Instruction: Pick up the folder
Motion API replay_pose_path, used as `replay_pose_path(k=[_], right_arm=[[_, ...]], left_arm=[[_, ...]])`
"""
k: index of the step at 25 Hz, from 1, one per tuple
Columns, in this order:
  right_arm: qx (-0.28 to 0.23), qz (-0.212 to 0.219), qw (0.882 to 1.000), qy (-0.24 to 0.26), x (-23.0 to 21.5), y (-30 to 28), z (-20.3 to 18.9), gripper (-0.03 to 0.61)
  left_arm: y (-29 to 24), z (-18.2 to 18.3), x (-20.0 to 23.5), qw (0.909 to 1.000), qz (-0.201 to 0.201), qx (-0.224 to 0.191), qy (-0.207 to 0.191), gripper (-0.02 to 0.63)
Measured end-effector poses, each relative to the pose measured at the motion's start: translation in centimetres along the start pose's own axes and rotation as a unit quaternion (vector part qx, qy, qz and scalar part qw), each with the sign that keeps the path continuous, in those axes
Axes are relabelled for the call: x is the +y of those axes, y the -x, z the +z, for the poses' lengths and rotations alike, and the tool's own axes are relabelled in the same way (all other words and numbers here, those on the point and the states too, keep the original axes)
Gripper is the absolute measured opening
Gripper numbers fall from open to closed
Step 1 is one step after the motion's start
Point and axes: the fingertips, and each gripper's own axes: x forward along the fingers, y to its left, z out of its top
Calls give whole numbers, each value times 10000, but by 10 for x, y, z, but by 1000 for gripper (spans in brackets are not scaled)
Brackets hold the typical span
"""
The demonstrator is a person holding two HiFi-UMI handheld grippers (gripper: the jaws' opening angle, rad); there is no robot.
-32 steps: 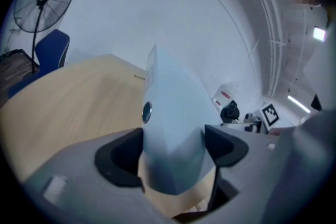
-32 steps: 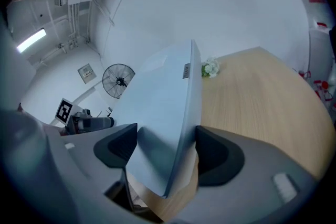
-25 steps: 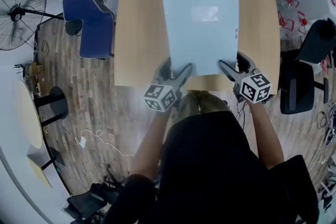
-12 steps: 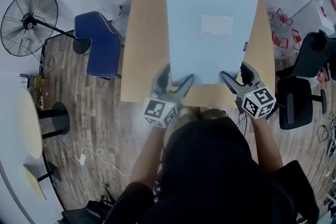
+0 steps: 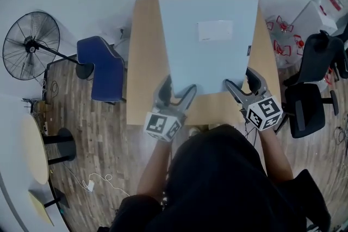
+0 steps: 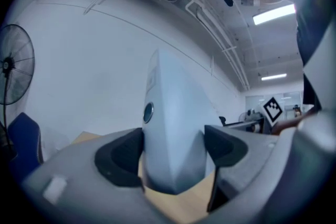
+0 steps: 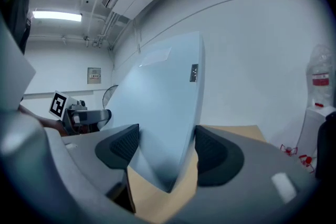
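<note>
A pale blue folder (image 5: 209, 46) with a white label is held up off the wooden table (image 5: 142, 68), its near edge toward me. My left gripper (image 5: 178, 89) is shut on its near left corner, my right gripper (image 5: 239, 81) on its near right corner. In the left gripper view the folder (image 6: 168, 134) stands edge-on between the dark pads (image 6: 118, 157), with the left gripper (image 6: 173, 150) clamped on it. In the right gripper view the folder (image 7: 157, 113) tilts up and away, and the right gripper (image 7: 165, 147) is pinching its lower corner. It hides the table's far part.
A blue chair (image 5: 100, 65) and a standing fan (image 5: 27, 46) are left of the table. A black office chair (image 5: 307, 100) and a white container (image 5: 326, 2) are on the right. A round side table (image 5: 32, 146) stands at the far left, with cables on the wooden floor.
The folder has risen off the table in both grippers and now covers the far edge, hiding the flowers seen earlier. Both grippers kept their hold on the near corners.
</note>
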Motion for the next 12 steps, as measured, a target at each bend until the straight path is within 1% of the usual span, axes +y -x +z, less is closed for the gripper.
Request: replay_pose_path(k=[2, 6, 8, 12], right_arm=[[-95, -79, 9999, -29, -3, -1, 6, 330], [-391, -36, 9990, -220, -3, -1, 18, 321], [-503, -44, 9986, -142, -3, -1, 25, 321], [-612, -41, 9980, 159, -5, -1, 38, 314]], left_arm=[[-4, 10, 0, 9998, -19, -172, -17, 373], [-6, 23, 7, 9987, -108, -440, 214, 364], [-8, 24, 9, 9984, -151, -486, 256, 364], [-12, 33, 9, 9978, -158, -612, 209, 362]])
